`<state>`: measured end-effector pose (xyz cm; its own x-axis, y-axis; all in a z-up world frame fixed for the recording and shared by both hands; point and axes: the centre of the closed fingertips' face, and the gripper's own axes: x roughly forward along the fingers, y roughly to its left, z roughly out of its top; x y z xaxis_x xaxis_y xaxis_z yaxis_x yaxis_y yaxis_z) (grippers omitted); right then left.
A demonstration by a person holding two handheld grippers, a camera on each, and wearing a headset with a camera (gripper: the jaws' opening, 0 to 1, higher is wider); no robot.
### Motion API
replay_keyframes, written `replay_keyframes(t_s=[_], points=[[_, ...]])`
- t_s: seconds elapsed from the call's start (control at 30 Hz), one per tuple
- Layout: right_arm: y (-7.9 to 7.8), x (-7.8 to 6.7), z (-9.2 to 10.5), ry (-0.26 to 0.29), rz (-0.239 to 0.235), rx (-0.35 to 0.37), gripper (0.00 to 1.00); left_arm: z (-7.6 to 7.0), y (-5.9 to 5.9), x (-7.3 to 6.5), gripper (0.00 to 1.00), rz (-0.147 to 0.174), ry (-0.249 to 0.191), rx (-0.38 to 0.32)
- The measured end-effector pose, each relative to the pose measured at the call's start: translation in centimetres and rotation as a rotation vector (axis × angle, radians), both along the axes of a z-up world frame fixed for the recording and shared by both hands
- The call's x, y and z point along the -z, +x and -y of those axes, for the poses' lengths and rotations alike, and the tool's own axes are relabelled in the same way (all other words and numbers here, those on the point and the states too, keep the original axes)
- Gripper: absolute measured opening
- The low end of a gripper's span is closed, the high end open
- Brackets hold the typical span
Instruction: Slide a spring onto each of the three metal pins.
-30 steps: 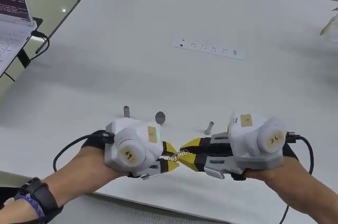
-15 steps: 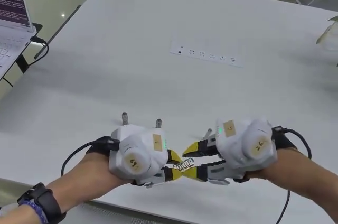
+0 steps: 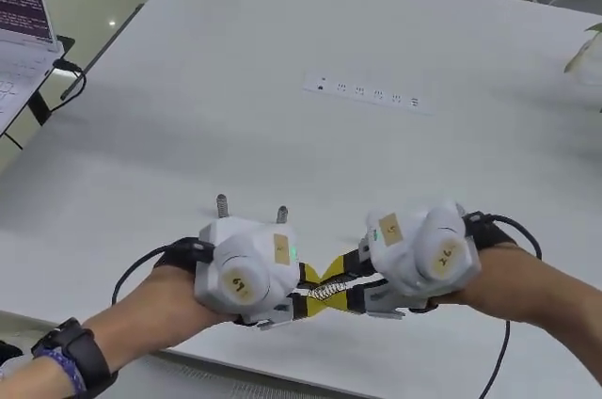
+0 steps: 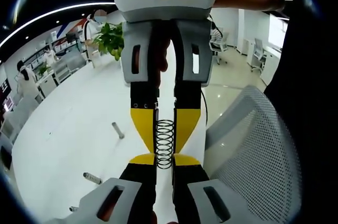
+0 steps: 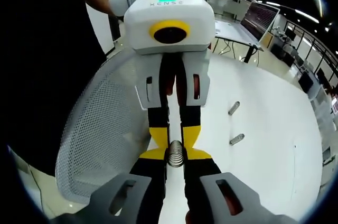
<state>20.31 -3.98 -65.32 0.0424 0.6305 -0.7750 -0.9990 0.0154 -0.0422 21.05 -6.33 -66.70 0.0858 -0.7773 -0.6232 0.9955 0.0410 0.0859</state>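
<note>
— Since two sets of jaws meet tip to tip, who has the spring (image 4: 165,140)?
— Left hand-held gripper (image 4: 163,161) is clenched on one end, right hand-held gripper (image 5: 176,156) on the other; the coil bridges the tips. Free one end only when the other grip is sure, pinch lightly, line the bore with a pin.
— Materials?
— Thin bright wire, crushable. Two grey pins (image 3: 223,203) stand on the smooth white bench (image 3: 282,60), just beyond the left hand-held gripper.
</note>
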Motion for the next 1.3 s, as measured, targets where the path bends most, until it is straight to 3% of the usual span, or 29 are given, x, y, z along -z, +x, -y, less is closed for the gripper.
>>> replay_keyframes(t_s=[0.5,0.63,0.97,1.3], points=[[-0.1,0.1,0.4,-0.001,-0.004,0.005,0.09,0.3,0.0,0.3,0.03,-0.005,-0.001,-0.005],[0.2,0.0,0.7,0.002,-0.007,0.014,0.09,0.1,0.3,0.5,0.08,-0.002,0.011,-0.017],[1.1,0.3,2.8,-0.002,-0.023,0.082,0.09,-1.1,1.3,0.3,0.14,-0.019,-0.005,-0.080],[3.3,0.9,5.6,-0.045,-0.011,0.166,0.09,-2.7,2.4,0.2,0.18,-0.036,-0.021,-0.165]])
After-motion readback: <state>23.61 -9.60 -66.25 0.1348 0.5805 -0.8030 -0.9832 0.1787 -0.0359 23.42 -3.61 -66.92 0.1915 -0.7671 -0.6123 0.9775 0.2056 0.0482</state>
